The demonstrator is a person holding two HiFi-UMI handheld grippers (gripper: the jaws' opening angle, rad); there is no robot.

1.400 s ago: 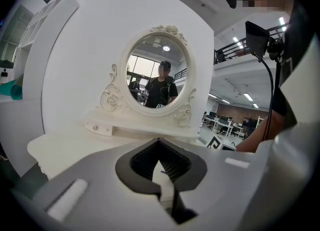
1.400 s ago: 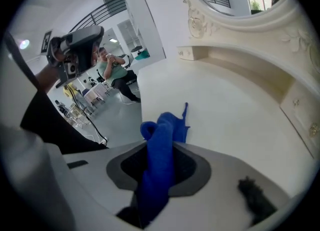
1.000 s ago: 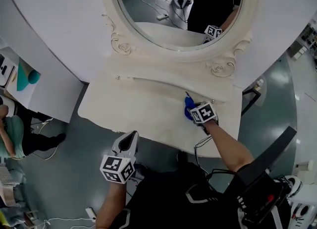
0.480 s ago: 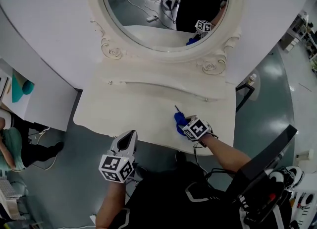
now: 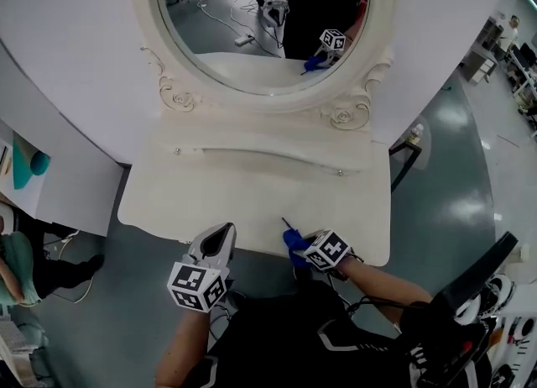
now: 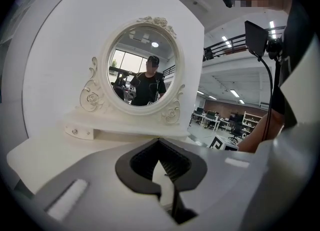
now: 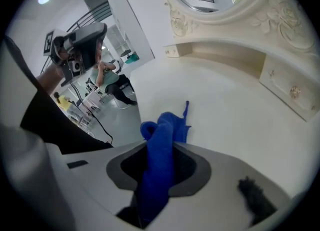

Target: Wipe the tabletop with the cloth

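Currently the right gripper (image 5: 299, 252) is clamped on one bright blue cloth (image 5: 290, 238), at the front edge of the single cream-white vanity tabletop (image 5: 226, 193). The left gripper (image 5: 216, 239), jaws together and empty, hangs just off that edge, facing one oval mirror (image 5: 252, 17).

Oval mirror (image 5: 252, 17) in an ornate cream frame, upright, well beyond both tongs; scroll carvings at its lower corners. Raised drawer ledge (image 5: 260, 155) under it, with one small knob (image 5: 176, 151) at each end, lying between mirror and right tongs (image 5: 295, 245). Grey floor (image 5: 436, 151) right of those tongs. Seated person (image 5: 21, 264) in green, far left of left tongs (image 5: 221, 233); cable (image 5: 75, 290) beside that person.
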